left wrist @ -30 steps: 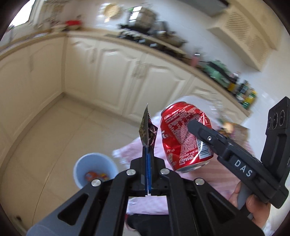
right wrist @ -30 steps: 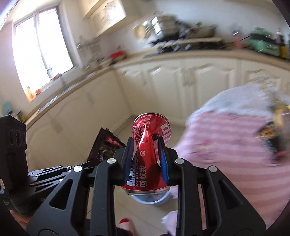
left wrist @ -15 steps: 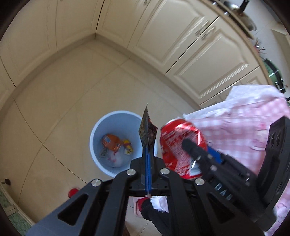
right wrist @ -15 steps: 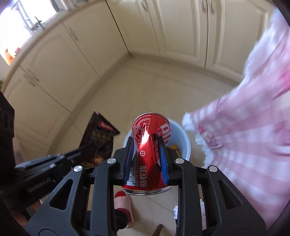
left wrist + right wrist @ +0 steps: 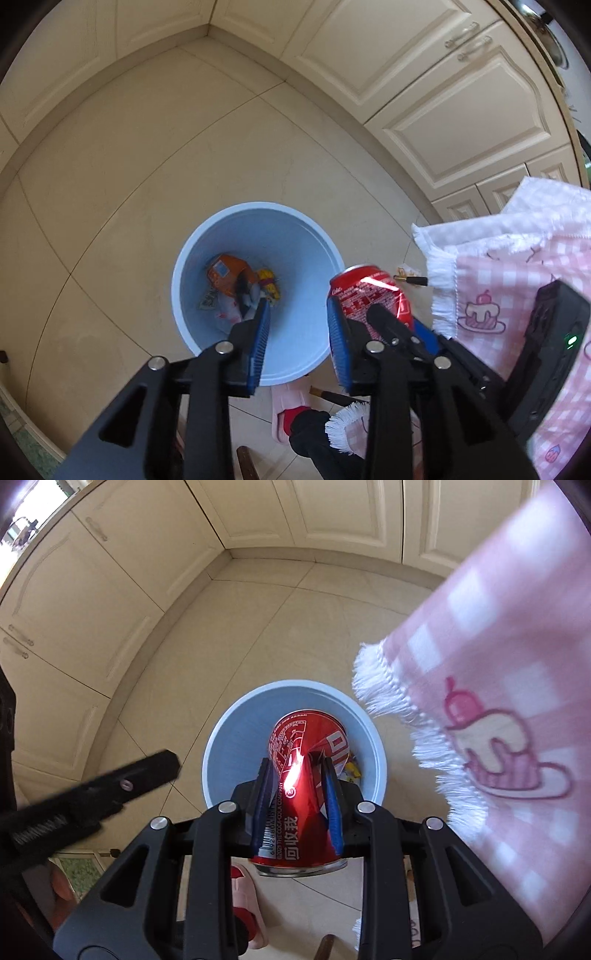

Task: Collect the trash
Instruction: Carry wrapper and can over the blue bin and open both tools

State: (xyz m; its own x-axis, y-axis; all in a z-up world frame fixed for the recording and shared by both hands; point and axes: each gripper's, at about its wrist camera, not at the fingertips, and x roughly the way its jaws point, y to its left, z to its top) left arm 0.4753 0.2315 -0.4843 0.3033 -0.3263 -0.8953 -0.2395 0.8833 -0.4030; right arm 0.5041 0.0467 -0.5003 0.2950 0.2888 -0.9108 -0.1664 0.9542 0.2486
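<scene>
A light blue trash bin stands on the tiled floor, holding an orange packet and other scraps. My left gripper hangs over the bin; its jaws are opening and nothing is between them. Beside it on the right, my right gripper is shut on a crushed red cola can. The can hangs above the bin's right rim in the left wrist view and right over the bin in the right wrist view. The left gripper's finger reaches in from the left there.
A pink checked tablecloth with a white fringe hangs close on the right. Cream cabinet doors line the far corner. A person's foot in a pink slipper stands just in front of the bin.
Both grippers have come down over the bin and tipped to point into it. The left jaws have opened and the dark wrapper they held is gone. The can stays gripped.
</scene>
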